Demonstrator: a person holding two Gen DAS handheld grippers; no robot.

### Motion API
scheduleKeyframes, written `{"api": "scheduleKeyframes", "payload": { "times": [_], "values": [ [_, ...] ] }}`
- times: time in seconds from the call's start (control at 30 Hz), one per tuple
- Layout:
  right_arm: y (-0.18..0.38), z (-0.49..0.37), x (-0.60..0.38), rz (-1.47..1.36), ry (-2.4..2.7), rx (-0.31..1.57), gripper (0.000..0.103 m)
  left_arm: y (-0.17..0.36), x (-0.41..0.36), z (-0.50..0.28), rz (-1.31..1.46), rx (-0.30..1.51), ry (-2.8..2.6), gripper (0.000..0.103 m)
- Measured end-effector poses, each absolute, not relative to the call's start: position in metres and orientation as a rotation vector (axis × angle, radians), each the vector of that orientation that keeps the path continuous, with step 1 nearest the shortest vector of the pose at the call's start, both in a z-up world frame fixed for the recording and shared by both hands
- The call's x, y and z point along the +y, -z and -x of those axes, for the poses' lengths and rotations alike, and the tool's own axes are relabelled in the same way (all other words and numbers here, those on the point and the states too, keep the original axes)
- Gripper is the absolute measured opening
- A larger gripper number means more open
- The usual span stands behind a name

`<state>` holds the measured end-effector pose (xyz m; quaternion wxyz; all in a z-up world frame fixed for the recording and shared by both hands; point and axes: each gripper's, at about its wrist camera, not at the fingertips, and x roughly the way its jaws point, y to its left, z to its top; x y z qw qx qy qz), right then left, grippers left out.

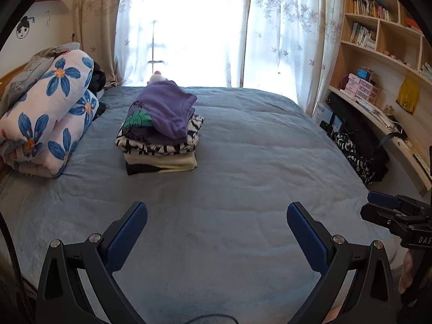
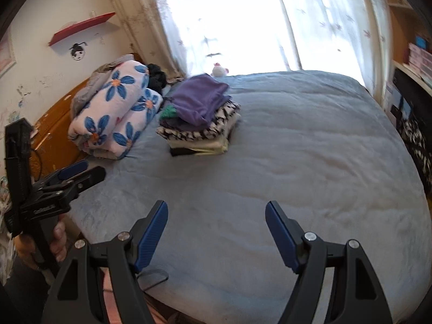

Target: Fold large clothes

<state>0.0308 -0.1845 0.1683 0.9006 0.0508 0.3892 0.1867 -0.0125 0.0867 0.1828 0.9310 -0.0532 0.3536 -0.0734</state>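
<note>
Jaws wide on both grippers, nothing between the blue pads. Left gripper (image 1: 217,225) low over bare blue blanket (image 1: 243,167), near the bed's front edge. Right gripper (image 2: 216,225) likewise above the blanket, pointing down at a slant; a hand (image 2: 58,239) visible on the left gripper's handle in the right wrist view. Right gripper also seen at the far right edge of the left wrist view, just off the bed's side.

Farther out, toward the bed's middle-left: stack (image 1: 162,135) of folded clothes, purple top (image 1: 167,108) uppermost, black-and-white patterned piece under it, cream and dark layers at the bottom. Well apart from both grippers.

Left of the stack, against the wall: rolled quilt (image 1: 46,108), white with blue flowers, grey fabric behind it. Small plush toy (image 1: 158,77) at the bed's far end, just behind the stack. Beyond that, bright window with flowered curtains (image 1: 283,32). Bookshelf (image 1: 383,27) along the right side, dark bags below it.
</note>
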Motion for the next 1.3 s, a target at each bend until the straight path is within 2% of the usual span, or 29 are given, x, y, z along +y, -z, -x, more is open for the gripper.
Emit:
{"api": "scheduleKeyframes", "payload": {
  "times": [0.27,0.5,0.67,0.97,1.3],
  "values": [
    [-0.095,-0.007,-0.187,-0.147,-0.235,0.794,0.075,-0.111,0.053,0.026,0.070,0.759,0.059,0.102],
    [-0.057,0.002,-0.178,-0.083,-0.084,0.783,0.075,-0.067,0.026,0.028,0.041,0.775,-0.009,0.102],
    [-0.046,0.009,-0.175,-0.069,-0.023,0.744,0.094,-0.050,0.015,0.028,0.038,0.798,-0.004,0.102],
    [-0.031,0.007,-0.175,-0.064,0.031,0.737,0.100,-0.032,0.015,0.034,0.049,0.825,-0.023,0.102],
    [-0.022,0.008,-0.170,-0.083,0.017,0.765,0.100,-0.021,0.023,0.037,0.074,0.852,-0.033,0.102]
  ]
}}
